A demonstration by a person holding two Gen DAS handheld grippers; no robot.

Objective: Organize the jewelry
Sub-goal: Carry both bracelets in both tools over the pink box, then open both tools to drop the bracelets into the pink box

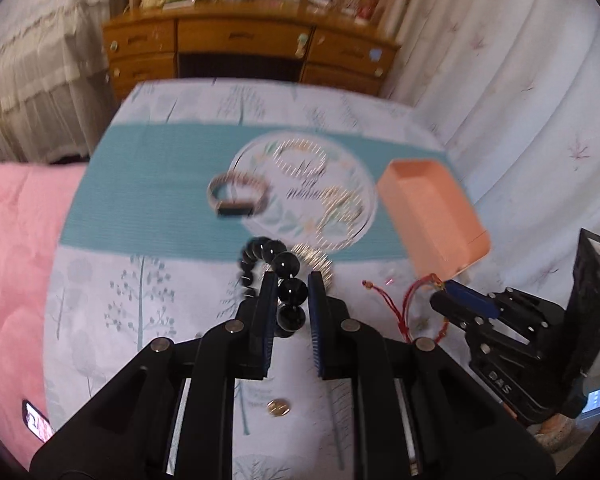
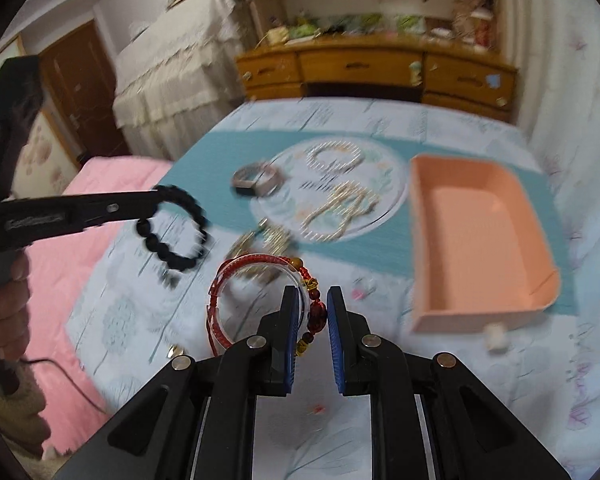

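My left gripper [image 1: 291, 280] is shut on a black bead bracelet [image 1: 278, 262] and holds it above the table; the bracelet also hangs from it in the right wrist view [image 2: 176, 232]. My right gripper [image 2: 314, 293] is shut on a red cord bracelet with beads [image 2: 256, 276], lifted off the cloth; its red cord shows in the left wrist view [image 1: 410, 300]. An empty orange tray [image 2: 480, 240] lies at the right on the teal mat; it also shows in the left wrist view [image 1: 432, 212].
A grey band bracelet [image 2: 256, 180], a pearl bracelet [image 2: 334, 158], a pale bead necklace [image 2: 344, 210] and a gold chain [image 2: 266, 242] lie on the round printed patch. A small gold piece [image 1: 279, 407] lies near me. Pink bedding [image 2: 72, 280] is at left, a wooden desk [image 2: 372, 68] behind.
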